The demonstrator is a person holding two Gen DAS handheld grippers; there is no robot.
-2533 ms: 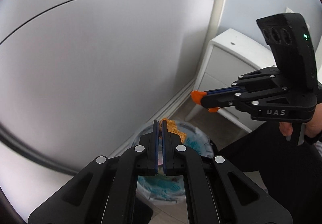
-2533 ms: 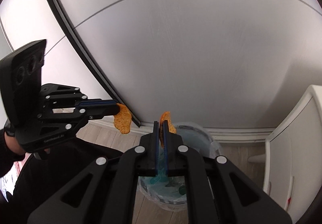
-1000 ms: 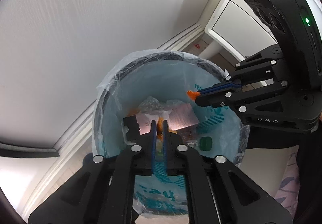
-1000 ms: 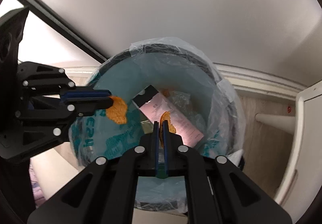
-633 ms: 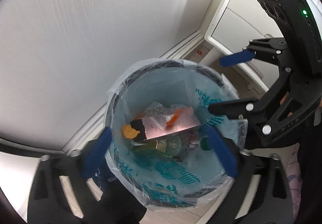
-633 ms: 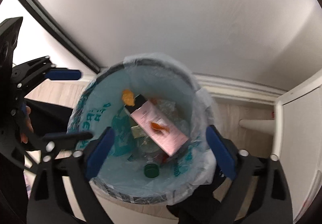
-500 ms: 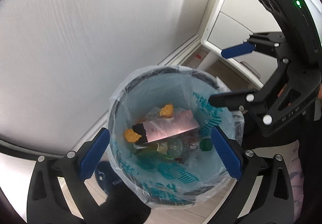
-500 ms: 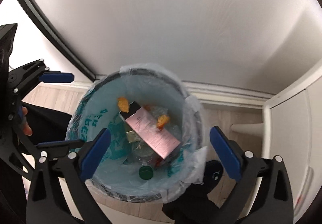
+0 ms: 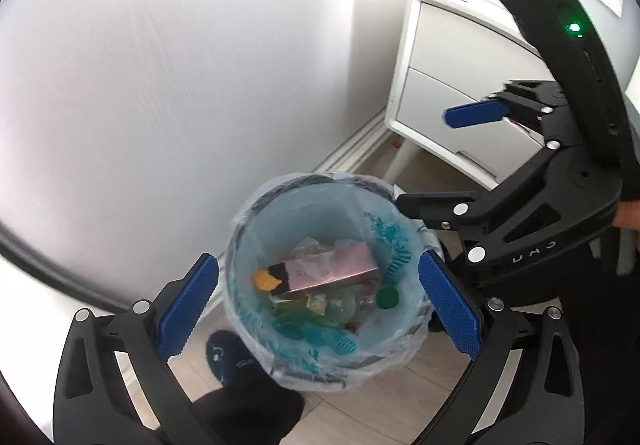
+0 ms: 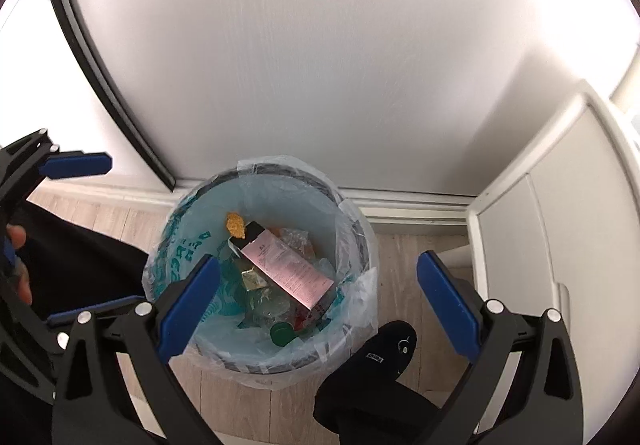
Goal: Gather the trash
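A round bin (image 9: 248, 213) lined with a clear bag printed in teal stands on the floor by the wall; it also shows in the right wrist view (image 10: 352, 221). Inside lie a pink box (image 9: 332, 269) (image 10: 284, 265), an orange scrap (image 9: 265, 279) (image 10: 235, 224), a green cap (image 9: 387, 297) (image 10: 282, 334) and other wrappers. My left gripper (image 9: 318, 307) is open and empty above the bin. My right gripper (image 10: 318, 303) is open and empty above the bin; it also shows in the left wrist view (image 9: 448, 157).
A white cabinet (image 9: 448, 57) (image 10: 560, 205) on legs stands right of the bin. A pale wall with a skirting board (image 10: 400, 201) is behind it. The person's dark slippers (image 9: 224, 353) (image 10: 388, 349) rest on the wooden floor beside the bin.
Both grippers were shut on orange scraps, opened over the bin and dropped them in. Since then both have risen, so the bin looks smaller.
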